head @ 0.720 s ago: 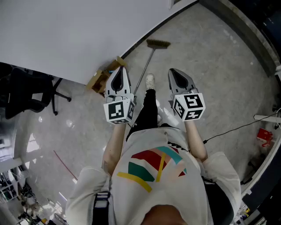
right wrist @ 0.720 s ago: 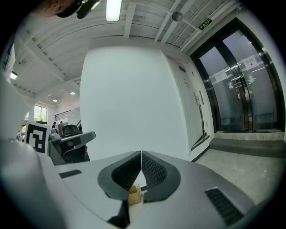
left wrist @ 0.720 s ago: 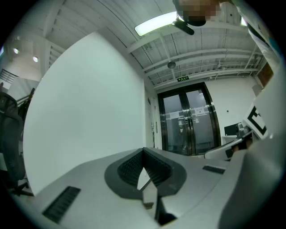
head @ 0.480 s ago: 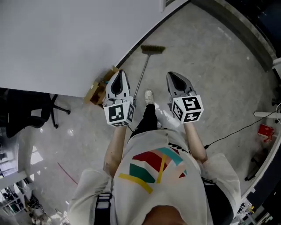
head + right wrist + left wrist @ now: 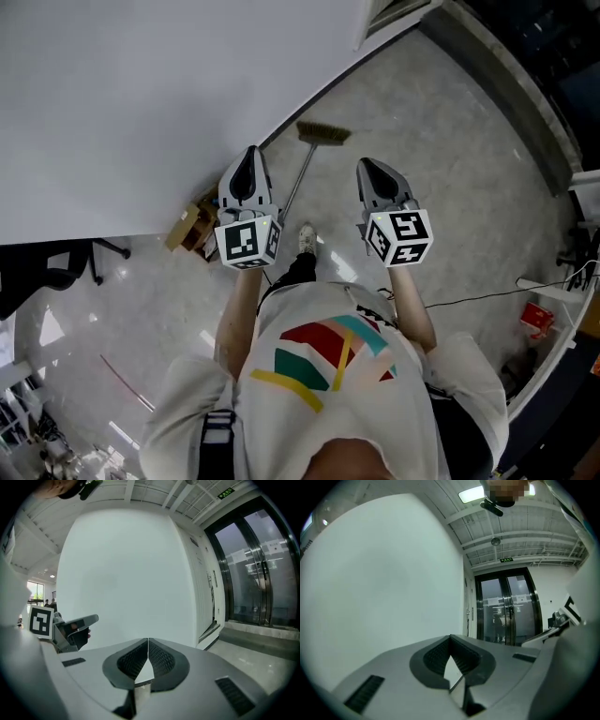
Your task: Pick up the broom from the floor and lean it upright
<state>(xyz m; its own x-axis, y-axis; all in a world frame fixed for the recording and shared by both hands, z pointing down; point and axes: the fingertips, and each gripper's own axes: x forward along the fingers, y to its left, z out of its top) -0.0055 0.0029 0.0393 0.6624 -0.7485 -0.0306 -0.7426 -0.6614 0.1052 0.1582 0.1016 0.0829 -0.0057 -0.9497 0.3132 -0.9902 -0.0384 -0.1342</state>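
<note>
Broom: lying on floor, beside white wall, ahead of me.
My left gripper: clenched, empty.
My right gripper: clenched, empty.

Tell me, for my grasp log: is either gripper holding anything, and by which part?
Nothing is held. The left gripper and right gripper are both shut and empty; the broom lies on the floor.

wall: white | floor: grey, glossy | doors: dark glass | chair: black | ceiling light: on
</note>
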